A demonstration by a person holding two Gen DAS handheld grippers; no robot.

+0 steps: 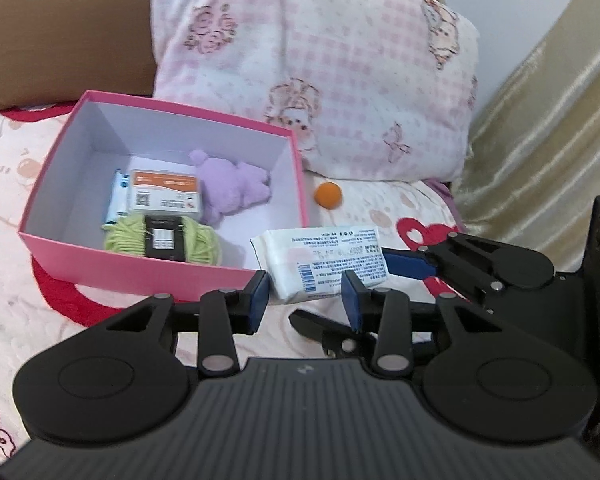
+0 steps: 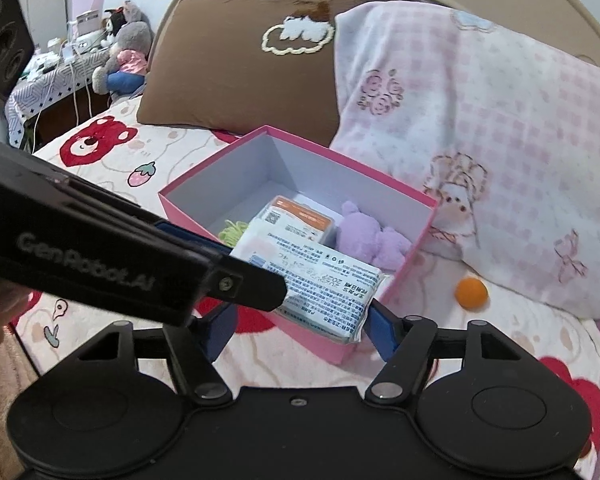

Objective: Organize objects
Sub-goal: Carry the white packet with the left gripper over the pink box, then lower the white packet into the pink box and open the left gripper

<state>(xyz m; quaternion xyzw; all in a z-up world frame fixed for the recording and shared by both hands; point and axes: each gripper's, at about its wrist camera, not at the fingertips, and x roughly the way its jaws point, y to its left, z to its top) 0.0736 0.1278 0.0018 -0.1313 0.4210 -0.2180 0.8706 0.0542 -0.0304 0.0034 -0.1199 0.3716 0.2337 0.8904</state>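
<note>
Left claw [image 1: 306,304] slightly apart, corner of tissue pack [image 1: 320,260] between its pads, small gap at one pad. Right claw [image 2: 300,328] straddling the same pack, one pad touching; clamped or not, cannot tell. Pack just beside the near corner of pink box [image 1: 140,264]. Purple plush [image 1: 236,188] and green yarn [image 1: 128,238] inside. Orange ball [image 1: 329,195] outside on the bedsheet [image 1: 20,280].

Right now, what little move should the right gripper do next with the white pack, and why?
Probably squeeze the right gripper shut on the white pack. The pack lies between its blue pads, beside the pink box and not inside it, and I cannot tell whether the grip is firm yet. The left gripper is open and holds nothing, so the right one would have to carry it.
</note>
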